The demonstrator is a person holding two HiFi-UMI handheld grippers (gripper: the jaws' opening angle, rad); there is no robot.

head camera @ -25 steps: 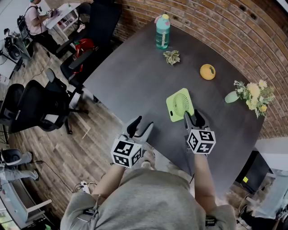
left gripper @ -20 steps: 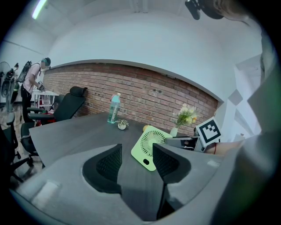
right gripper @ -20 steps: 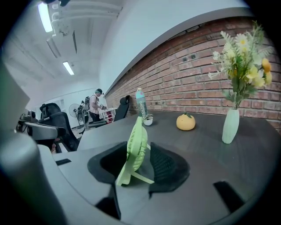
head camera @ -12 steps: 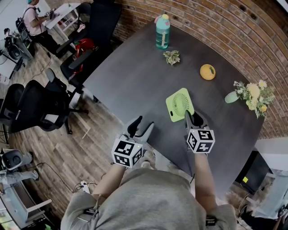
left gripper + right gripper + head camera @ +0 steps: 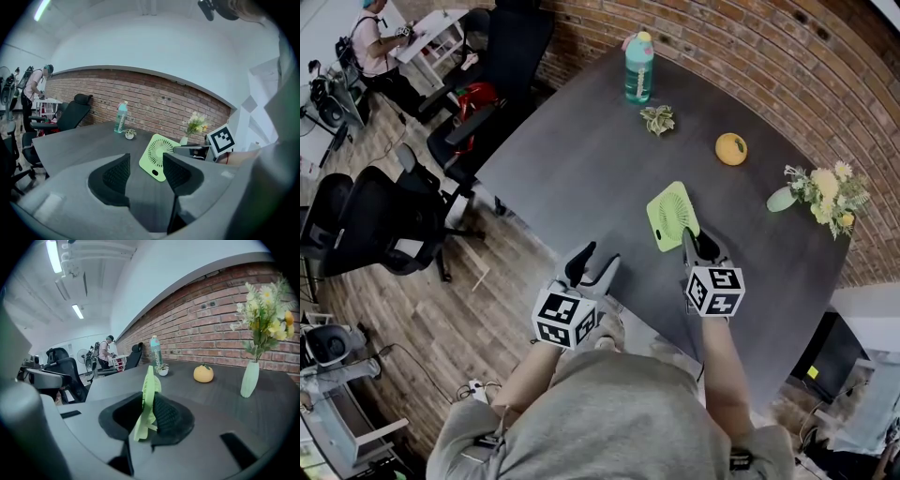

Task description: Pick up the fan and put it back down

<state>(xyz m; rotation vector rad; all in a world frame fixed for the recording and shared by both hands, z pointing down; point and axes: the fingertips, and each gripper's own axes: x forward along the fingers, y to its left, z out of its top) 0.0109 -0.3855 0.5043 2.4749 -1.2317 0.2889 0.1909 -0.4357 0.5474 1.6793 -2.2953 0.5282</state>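
A flat light-green square fan rests on the dark table, its near edge between the fingers of my right gripper. In the right gripper view the fan stands edge-on between the black pads of my right gripper; the jaws are closing and both pads touch it. From the left gripper view the fan leans tilted, with the right gripper on its right side. My left gripper hangs open at the table's near edge, and in its own view that gripper holds nothing.
A teal bottle, a small potted plant and an orange fruit sit at the far side. A vase of yellow flowers stands at the right. Black office chairs stand on the wood floor to the left.
The right gripper's jaws have narrowed onto the fan's near edge. The fan has shifted slightly away from me. The left gripper has stayed put.
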